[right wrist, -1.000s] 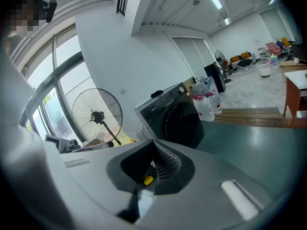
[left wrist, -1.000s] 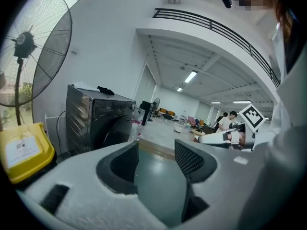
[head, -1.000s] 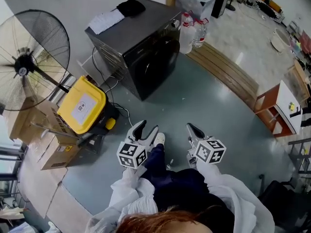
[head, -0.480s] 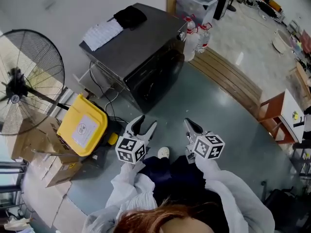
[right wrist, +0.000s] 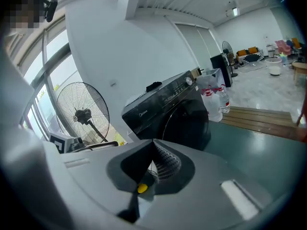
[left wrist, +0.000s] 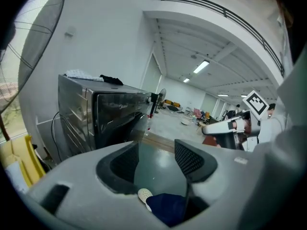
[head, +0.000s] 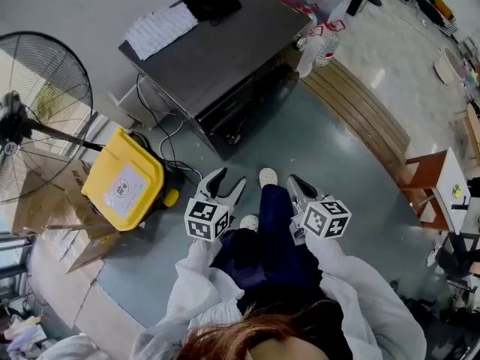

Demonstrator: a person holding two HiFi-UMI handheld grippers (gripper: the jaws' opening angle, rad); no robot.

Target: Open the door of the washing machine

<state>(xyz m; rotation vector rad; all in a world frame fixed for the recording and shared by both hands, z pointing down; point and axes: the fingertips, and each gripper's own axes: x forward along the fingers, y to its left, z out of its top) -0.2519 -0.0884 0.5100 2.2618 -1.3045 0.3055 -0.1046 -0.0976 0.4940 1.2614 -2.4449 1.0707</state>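
The dark front-loading washing machine [head: 225, 58] stands against the wall, its round door [head: 251, 107] closed and facing me. It also shows ahead in the left gripper view [left wrist: 110, 119] and the right gripper view [right wrist: 168, 114]. My left gripper [head: 226, 185] hangs over the floor a step short of the machine, jaws apart with only floor and my shoe between them [left wrist: 156, 157]. My right gripper [head: 298, 187] is level with it to the right, its tips meeting with nothing held [right wrist: 153, 145]. Neither touches the machine.
A yellow bin [head: 124, 186] and cardboard boxes [head: 45, 193] sit left of the machine, behind them a large standing fan [head: 30, 118]. Water bottles [head: 319, 43] and a wooden platform [head: 360, 111] lie to its right. White paper [head: 159, 30] and black cloth [head: 212, 0] rest on top.
I have stepped toward the washing machine with both grippers carried forward; the machine now looks nearer. The jaws look unchanged.
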